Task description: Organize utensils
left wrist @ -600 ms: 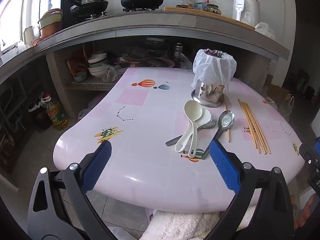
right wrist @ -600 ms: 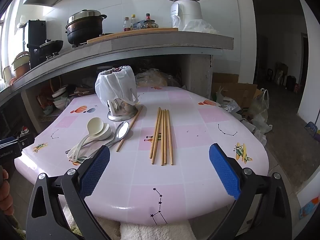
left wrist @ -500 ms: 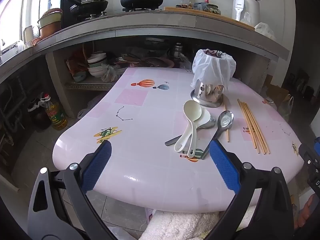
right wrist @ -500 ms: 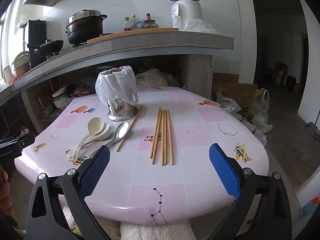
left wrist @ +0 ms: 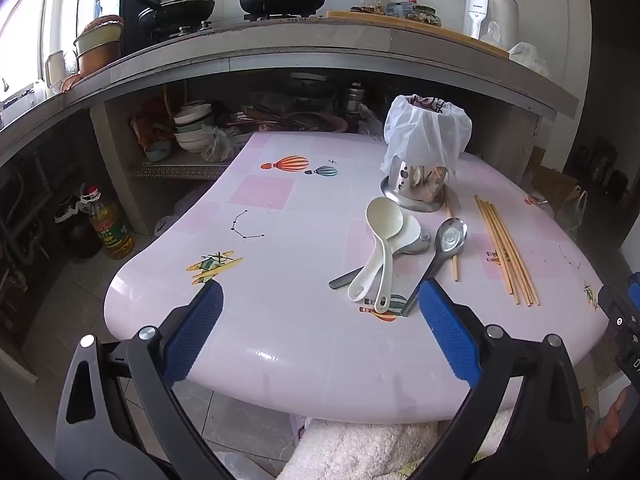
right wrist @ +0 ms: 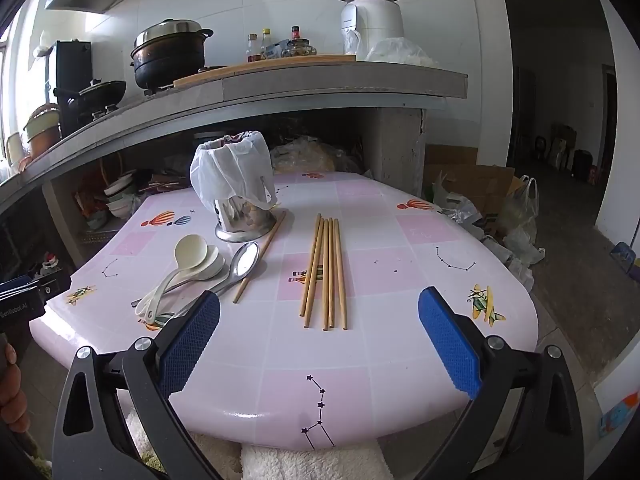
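A metal utensil holder [left wrist: 420, 184] lined with a white plastic bag stands at the back of the pink table [left wrist: 288, 240]; it also shows in the right wrist view [right wrist: 240, 208]. In front of it lie two cream rice spoons [left wrist: 382, 236] [right wrist: 180, 268], a metal spoon [left wrist: 444, 248] [right wrist: 240, 264], a single chopstick [right wrist: 260, 260] and several wooden chopsticks side by side [left wrist: 506, 252] [right wrist: 326, 272]. My left gripper [left wrist: 320, 332] is open and empty above the near table edge. My right gripper [right wrist: 320, 336] is open and empty, short of the chopsticks.
A concrete counter [right wrist: 280, 84] behind the table carries pots, bottles and an appliance. Bowls sit on a shelf under it [left wrist: 192, 128]. An oil bottle [left wrist: 108, 228] stands on the floor at left. Bags and boxes [right wrist: 492, 200] lie on the floor at right.
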The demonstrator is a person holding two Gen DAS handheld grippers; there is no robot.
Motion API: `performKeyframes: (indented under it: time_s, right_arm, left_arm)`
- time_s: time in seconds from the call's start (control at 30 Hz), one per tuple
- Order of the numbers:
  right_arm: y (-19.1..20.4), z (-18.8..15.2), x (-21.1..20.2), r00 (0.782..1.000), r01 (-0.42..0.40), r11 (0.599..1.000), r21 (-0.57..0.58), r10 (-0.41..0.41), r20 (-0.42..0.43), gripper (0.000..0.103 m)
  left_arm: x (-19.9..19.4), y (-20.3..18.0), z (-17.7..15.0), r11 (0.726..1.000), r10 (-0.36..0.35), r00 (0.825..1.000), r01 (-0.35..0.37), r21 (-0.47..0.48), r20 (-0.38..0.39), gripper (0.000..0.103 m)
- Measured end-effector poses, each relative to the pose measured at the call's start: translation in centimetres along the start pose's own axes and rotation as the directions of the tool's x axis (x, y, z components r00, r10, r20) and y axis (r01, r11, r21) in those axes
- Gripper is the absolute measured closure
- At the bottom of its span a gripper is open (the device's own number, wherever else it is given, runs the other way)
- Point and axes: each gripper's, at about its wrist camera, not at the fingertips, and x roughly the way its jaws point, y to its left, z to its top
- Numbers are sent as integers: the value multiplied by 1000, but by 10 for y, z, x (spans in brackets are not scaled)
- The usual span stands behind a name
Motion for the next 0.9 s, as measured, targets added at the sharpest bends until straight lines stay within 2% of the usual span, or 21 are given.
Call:
performKeyframes:
  time_s: [0.9]
  right_arm:
    - [0, -1, 0, 1000, -2, 1000, 3, 2, -5, 6]
  left_arm:
    - [1, 5, 0, 1000, -4, 1000, 4, -1, -6, 8]
